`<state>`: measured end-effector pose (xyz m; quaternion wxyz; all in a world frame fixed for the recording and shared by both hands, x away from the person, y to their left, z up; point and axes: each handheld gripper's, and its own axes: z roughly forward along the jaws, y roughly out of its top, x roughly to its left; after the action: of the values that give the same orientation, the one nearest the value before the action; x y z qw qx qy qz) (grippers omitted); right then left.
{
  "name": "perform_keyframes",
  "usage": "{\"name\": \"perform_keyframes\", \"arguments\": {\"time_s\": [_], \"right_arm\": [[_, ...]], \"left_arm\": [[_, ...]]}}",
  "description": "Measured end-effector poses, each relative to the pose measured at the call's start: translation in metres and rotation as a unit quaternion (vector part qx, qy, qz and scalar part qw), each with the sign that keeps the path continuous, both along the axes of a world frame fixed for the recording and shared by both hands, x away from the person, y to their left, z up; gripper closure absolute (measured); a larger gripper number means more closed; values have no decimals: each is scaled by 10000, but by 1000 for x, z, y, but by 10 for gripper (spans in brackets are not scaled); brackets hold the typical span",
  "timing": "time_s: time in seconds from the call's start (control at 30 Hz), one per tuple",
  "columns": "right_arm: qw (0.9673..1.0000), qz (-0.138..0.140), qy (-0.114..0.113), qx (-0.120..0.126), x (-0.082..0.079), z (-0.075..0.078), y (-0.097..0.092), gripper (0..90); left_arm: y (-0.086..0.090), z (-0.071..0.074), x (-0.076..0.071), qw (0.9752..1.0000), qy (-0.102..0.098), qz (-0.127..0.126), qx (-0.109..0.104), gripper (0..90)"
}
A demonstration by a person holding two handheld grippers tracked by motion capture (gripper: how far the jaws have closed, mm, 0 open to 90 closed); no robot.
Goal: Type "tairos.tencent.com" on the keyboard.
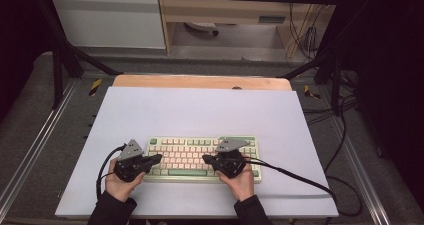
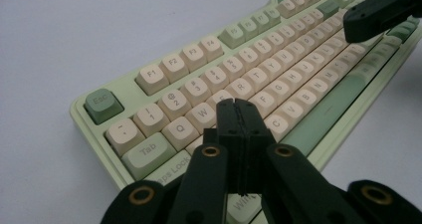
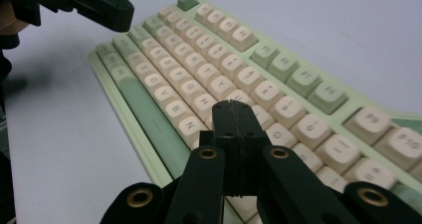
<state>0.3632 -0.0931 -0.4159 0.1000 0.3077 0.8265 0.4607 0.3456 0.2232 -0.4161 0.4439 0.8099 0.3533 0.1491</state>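
A pale green keyboard with cream keys lies on the white mat, near the front. My left gripper is shut, its tip over the keyboard's left end. In the left gripper view the left gripper has its jaws pressed together above the letter rows of the keyboard. My right gripper is shut too, pointing left over the right half of the keys. In the right gripper view the right gripper hovers with nothing between its jaws, above the keyboard. The two tips face each other with a gap between them.
The white mat covers a wooden table whose far edge shows behind it. Black cables trail from both grippers across the mat and off to the right. A dark metal frame and floor cables surround the table.
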Motion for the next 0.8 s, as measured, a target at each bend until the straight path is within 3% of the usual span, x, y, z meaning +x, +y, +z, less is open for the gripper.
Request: {"name": "perform_keyframes", "arguments": {"time_s": [0.17, 0.27, 0.37, 0.5, 0.63, 0.8], "right_arm": [[9998, -197, -34, 79, 2, 5, -20, 877], [9995, -295, -9, 65, 2, 5, -33, 804], [9992, -388, -24, 24, 3, 4, -46, 652], [9985, -550, 23, 25, 4, 2, -65, 462], [9975, -709, 33, -10, 2, 1, -80, 293], [9963, -837, 89, -167, 0, -2, -100, 149]], "left_arm": [[2, 2, 0, 10000, -8, -40, 5, 852], [3, 3, 1, 9999, 23, -103, 29, 763], [5, 2, 3, 9999, 69, -130, 33, 618], [6, 1, 2, 9997, 24, -141, 200, 474], [11, -1, 1, 9996, 73, -162, 225, 373], [19, -2, 0, 9992, 71, -190, 331, 275]]}}
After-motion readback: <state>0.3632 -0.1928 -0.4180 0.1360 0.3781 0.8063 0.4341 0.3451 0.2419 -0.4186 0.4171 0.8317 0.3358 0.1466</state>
